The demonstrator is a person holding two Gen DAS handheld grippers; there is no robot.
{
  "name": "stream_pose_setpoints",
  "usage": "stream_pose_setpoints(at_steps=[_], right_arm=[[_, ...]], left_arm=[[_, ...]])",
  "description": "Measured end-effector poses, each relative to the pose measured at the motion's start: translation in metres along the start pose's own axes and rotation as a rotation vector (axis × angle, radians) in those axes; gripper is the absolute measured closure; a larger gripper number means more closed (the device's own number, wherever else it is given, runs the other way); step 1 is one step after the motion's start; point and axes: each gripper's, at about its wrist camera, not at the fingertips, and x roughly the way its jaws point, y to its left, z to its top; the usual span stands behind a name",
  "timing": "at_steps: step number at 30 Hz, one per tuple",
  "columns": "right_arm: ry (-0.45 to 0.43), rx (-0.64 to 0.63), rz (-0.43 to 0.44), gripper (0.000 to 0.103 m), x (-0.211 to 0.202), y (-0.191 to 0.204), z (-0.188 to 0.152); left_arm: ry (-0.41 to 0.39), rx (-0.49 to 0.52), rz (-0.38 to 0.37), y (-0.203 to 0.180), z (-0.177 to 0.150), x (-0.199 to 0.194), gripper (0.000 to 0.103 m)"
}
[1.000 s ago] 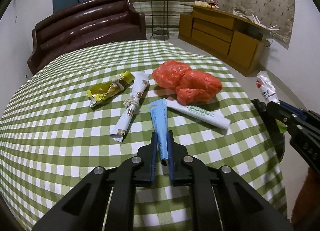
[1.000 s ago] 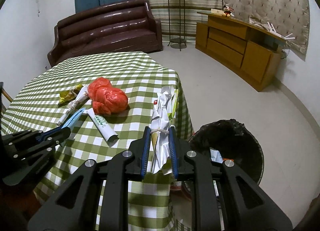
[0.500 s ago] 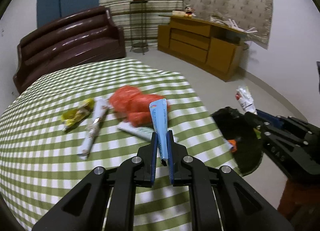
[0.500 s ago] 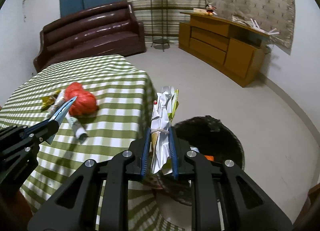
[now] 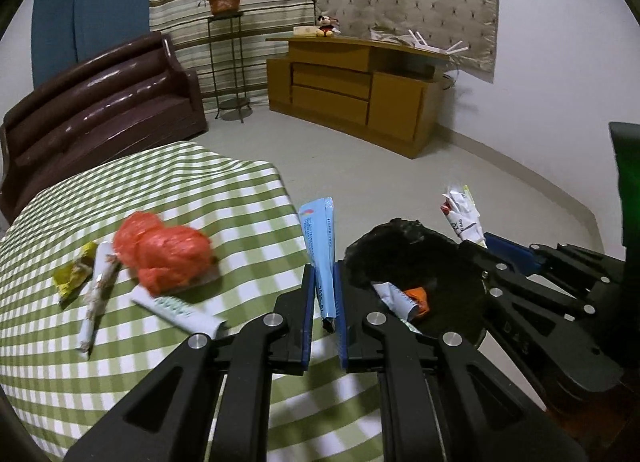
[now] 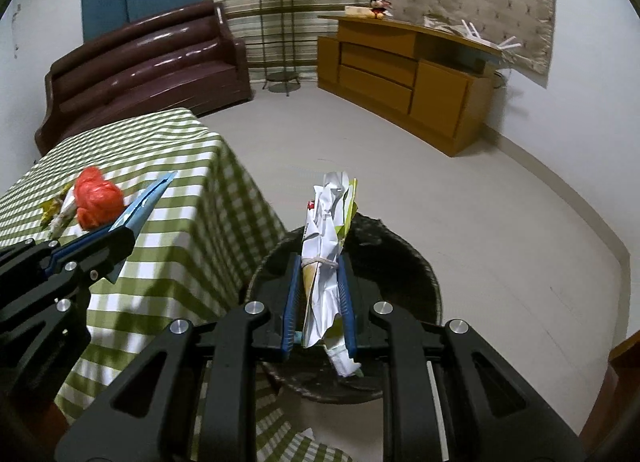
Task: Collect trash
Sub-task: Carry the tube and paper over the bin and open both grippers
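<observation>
My left gripper is shut on a light blue wrapper and holds it at the table's right edge, beside the black trash bin. My right gripper is shut on a crumpled white wrapper and holds it above the bin, which has trash inside. On the green checked table lie a red plastic bag, a white tube-like packet, a rolled white wrapper and a yellow wrapper.
A brown sofa stands behind the table. A wooden cabinet and a plant stand are at the far wall. Grey floor surrounds the bin.
Both grippers have swung right, away from the table, carrying their wrappers. The right gripper has moved from over the table edge to above the bin; the left has moved to the table's right edge.
</observation>
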Motion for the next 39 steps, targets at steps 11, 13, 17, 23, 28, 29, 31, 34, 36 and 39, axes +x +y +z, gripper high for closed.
stream_pose_setpoints(at_steps=[11, 13, 17, 23, 28, 29, 31, 34, 36, 39], right_arm=[[-0.005, 0.044, -0.037, 0.085, 0.004, -0.020, -0.001], [-0.006, 0.047, -0.047, 0.085, 0.005, -0.023, -0.002], [-0.003, 0.064, -0.055, 0.084, 0.008, -0.028, -0.002], [-0.007, 0.104, -0.062, 0.072, 0.011, -0.041, -0.002], [-0.013, 0.114, -0.068, 0.071, 0.010, -0.044, -0.001], [-0.014, 0.114, -0.068, 0.071, 0.010, -0.044, 0.000], [-0.016, 0.113, -0.069, 0.071, 0.010, -0.043, 0.000], [-0.017, 0.113, -0.069, 0.070, 0.010, -0.043, 0.000], [-0.018, 0.114, -0.069, 0.070, 0.009, -0.043, 0.000], [-0.021, 0.115, -0.070, 0.070, 0.007, -0.045, 0.001]], left_arm=[[0.007, 0.042, -0.011, -0.023, 0.009, 0.018, 0.093], [0.008, 0.050, -0.014, -0.026, 0.010, 0.021, 0.093], [0.015, 0.064, -0.017, -0.032, 0.011, 0.027, 0.093], [0.024, 0.079, -0.017, -0.040, 0.013, 0.036, 0.089], [0.031, 0.082, -0.018, -0.041, 0.012, 0.037, 0.080], [0.030, 0.082, -0.016, -0.040, 0.012, 0.037, 0.078], [0.028, 0.079, -0.014, -0.039, 0.012, 0.038, 0.076], [0.030, 0.072, -0.014, -0.038, 0.011, 0.040, 0.075], [0.030, 0.071, -0.013, -0.038, 0.010, 0.039, 0.074], [0.030, 0.068, -0.010, -0.037, 0.009, 0.038, 0.072]])
